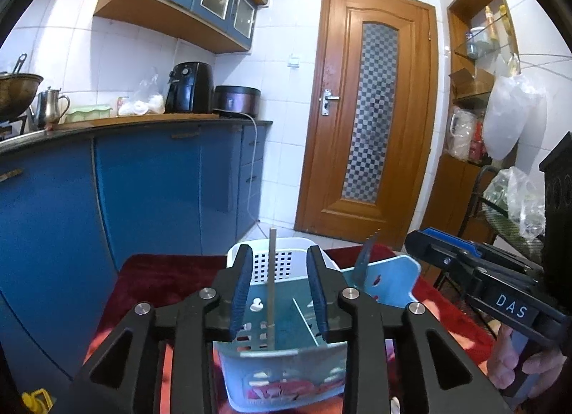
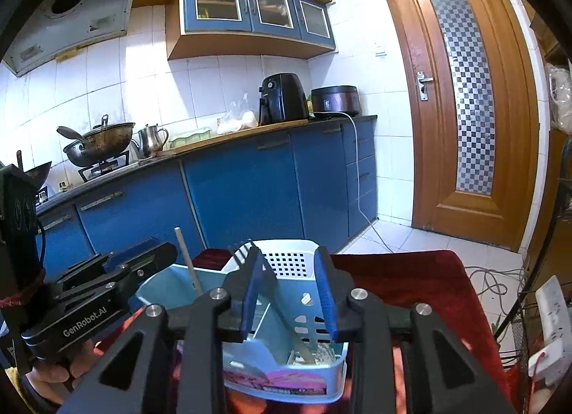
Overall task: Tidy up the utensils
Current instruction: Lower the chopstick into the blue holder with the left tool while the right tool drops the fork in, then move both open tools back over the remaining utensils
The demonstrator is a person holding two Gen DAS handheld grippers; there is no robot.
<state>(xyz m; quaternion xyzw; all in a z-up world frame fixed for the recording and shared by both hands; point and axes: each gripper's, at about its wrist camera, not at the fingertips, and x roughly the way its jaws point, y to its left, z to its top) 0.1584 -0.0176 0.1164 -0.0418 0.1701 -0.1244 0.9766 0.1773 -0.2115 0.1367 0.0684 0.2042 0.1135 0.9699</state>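
Red plush cloth (image 1: 161, 274), perforated blue plastic caddy (image 1: 282, 364), thin wooden chopstick (image 1: 271, 281)

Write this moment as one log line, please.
left gripper: open, chopstick between | right gripper: open, fork between | both in blue caddy

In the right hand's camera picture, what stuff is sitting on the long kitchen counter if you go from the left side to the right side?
Wok on the stove → metal teapot → pale green tray → clear plastic bag → black air fryer → dark rice cooker.
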